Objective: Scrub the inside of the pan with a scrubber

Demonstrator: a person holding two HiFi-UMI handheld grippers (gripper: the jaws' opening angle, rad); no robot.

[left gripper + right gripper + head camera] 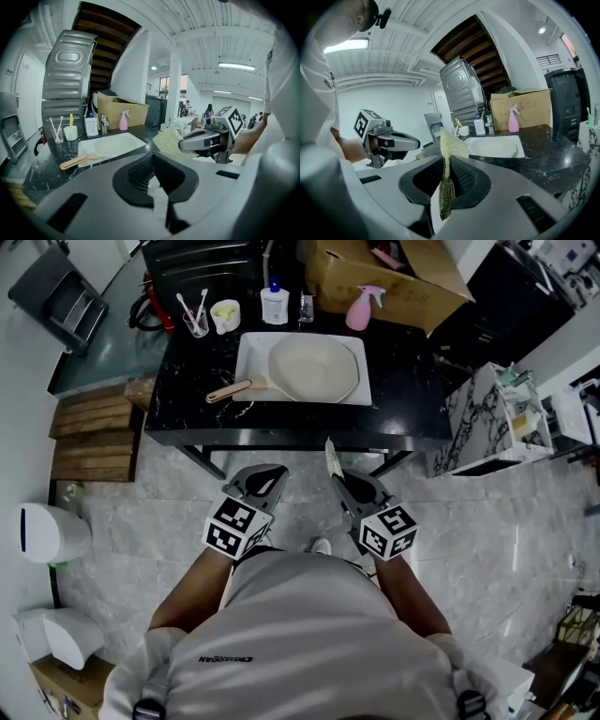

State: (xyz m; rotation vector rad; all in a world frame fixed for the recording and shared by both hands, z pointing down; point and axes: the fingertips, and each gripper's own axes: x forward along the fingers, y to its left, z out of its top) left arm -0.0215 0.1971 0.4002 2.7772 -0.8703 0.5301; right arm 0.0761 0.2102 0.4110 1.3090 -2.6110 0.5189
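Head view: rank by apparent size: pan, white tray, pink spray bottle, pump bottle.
1. white tray
2. pan, lying inside the tray
3. pink spray bottle and pump bottle: they look about alike, so I won't rank them.

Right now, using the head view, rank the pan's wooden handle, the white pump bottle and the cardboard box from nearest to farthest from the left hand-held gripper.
Measured from the left hand-held gripper:
1. The wooden handle, on the counter's left, just ahead of it.
2. The white pump bottle, at the back of the counter.
3. The cardboard box, farther back and off to the right.
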